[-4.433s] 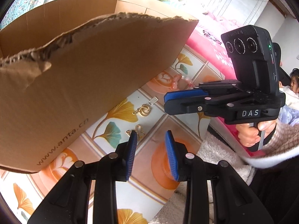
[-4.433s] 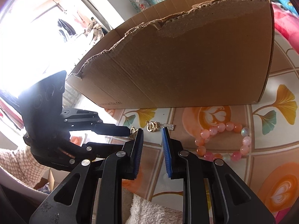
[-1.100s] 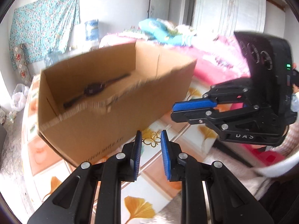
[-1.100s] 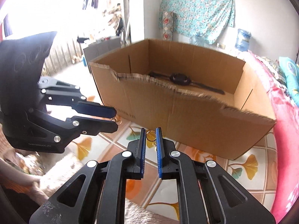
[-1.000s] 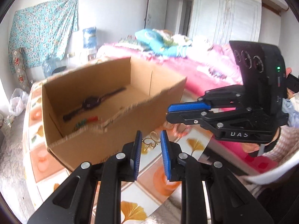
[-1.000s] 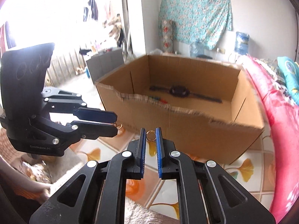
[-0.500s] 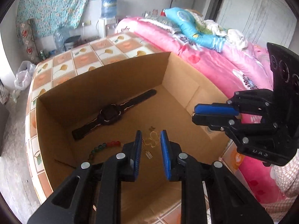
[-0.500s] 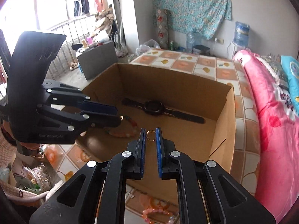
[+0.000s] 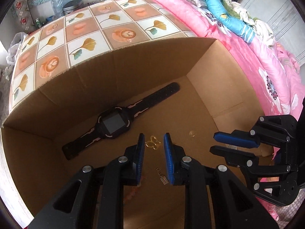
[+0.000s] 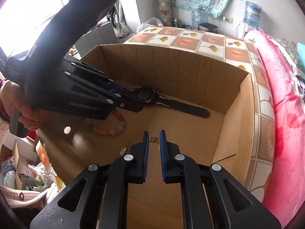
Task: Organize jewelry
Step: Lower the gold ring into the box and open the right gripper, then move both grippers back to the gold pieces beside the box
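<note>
Both grippers hang over an open cardboard box (image 9: 209,61) (image 10: 238,99). My left gripper (image 9: 153,143) is open and empty; a gold butterfly earring (image 9: 152,143) lies on the box floor between its fingertips. My right gripper (image 10: 154,139) is open and empty above the same gold earring (image 10: 153,139). A small ring (image 9: 192,133) lies on the floor to the right. A gold chain with a tag (image 9: 162,177) (image 10: 124,148) lies nearby. A black watch (image 9: 112,123) (image 10: 171,105) and a pink bead bracelet (image 10: 106,129) are also in the box.
The box stands on a tiled floor with leaf patterns (image 9: 85,28). A pink bed (image 10: 282,114) runs along the right. Clutter and bags (image 10: 22,181) lie to the left of the box.
Both grippers have lowered into the box and opened. The gold earring and the ring they held now lie on the box floor.
</note>
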The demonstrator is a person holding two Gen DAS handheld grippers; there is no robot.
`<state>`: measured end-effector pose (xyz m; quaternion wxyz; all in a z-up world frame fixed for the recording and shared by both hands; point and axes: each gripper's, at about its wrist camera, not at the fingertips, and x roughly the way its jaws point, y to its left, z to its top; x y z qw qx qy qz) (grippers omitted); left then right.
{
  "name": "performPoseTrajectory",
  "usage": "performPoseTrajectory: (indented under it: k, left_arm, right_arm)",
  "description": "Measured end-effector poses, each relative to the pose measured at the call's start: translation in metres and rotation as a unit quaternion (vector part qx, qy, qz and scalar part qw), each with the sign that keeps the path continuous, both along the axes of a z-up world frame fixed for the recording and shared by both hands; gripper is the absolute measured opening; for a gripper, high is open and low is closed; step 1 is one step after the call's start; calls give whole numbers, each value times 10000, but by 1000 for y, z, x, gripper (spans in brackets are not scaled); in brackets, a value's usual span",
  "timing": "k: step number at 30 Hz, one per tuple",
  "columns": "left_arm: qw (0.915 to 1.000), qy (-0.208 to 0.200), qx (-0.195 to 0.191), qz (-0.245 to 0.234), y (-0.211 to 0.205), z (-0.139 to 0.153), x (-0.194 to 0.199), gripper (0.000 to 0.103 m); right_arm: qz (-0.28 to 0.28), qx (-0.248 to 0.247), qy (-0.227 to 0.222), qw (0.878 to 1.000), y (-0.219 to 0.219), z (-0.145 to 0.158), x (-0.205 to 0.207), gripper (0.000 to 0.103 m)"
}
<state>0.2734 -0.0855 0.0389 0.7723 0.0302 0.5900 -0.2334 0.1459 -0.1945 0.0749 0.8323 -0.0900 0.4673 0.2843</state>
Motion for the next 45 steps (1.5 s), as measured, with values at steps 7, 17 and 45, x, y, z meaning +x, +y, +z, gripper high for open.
performPoseTrajectory:
  k: [7,17,45]
  left_arm:
    - [10000,-13,17,81,0,-2,3,25]
    - [9937,-985,-475,229,23,54,-38,25]
    - [9688,-2371,-715,-76,12,-26,-244,37]
  right_arm:
    - [-131,226,-72,9996,-10,6,6,10]
    - [-282,1168,-888,9888,-41,59,-34,14]
    - [-887,984,231,9909,-11,-73,-121,12]
